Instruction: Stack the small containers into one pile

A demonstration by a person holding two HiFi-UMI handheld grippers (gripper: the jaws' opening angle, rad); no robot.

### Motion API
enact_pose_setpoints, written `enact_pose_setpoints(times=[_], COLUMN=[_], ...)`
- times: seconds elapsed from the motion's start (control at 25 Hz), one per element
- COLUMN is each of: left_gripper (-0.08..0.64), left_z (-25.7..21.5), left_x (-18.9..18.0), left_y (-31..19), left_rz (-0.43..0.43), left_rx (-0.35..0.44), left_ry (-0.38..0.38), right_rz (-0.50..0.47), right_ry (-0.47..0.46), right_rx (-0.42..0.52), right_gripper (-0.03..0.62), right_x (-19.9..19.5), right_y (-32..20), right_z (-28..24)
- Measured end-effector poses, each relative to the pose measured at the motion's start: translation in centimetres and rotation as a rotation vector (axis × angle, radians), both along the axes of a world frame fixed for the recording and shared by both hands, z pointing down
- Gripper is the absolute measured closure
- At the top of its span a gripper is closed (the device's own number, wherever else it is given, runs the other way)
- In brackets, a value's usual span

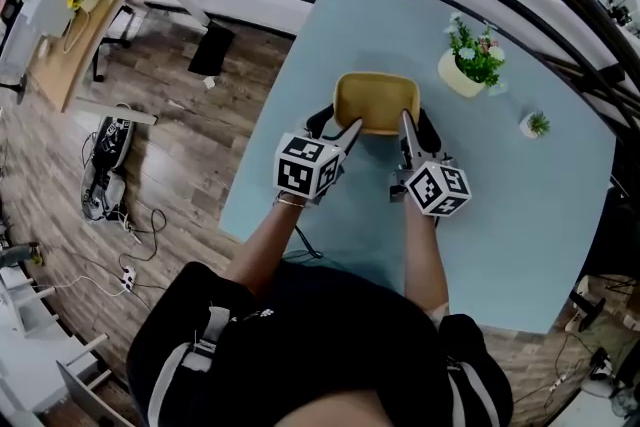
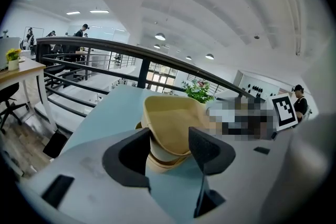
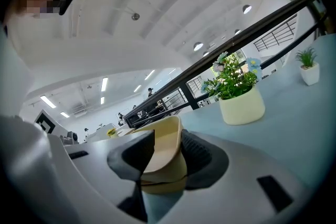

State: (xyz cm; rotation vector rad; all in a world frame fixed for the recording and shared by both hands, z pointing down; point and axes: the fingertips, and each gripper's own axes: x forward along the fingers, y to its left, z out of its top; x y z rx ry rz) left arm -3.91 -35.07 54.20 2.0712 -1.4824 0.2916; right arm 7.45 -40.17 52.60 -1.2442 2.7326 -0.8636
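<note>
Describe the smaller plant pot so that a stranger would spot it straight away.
On the light blue table, look beyond the tan containers to the cream flower pot. The small white pot stands apart on its right, nearer the table's edge; it is far smaller and holds only green leaves, no blossoms.

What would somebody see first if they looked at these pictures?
The yellow container stands out in the middle of the pale blue table. It is pinched on its near side between the left gripper and the right gripper. Behind it to the right sits a cream pot of flowers, with a tiny potted plant farther right.
</note>
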Motion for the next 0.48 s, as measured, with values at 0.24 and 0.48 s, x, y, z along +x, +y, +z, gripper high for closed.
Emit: enact_pose_setpoints(times=[0.24,0.48], left_gripper=[0.351,0.350], left_z=[0.5,0.7], left_x=[0.2,-0.2], left_y=[-0.1,-0.2], left_rz=[-0.006,-0.006], left_rx=[-0.009,-0.011], left_ry=[0.017,0.000], right_rz=[-0.007,-0.017], right_ry=[0.001,-0.004], right_rx=[0.018,0.026], right_gripper=[0.451,0.453], right_x=[-0.1,-0.7], right_y=[-1.0,-1.5], right_z=[0.1,0.3])
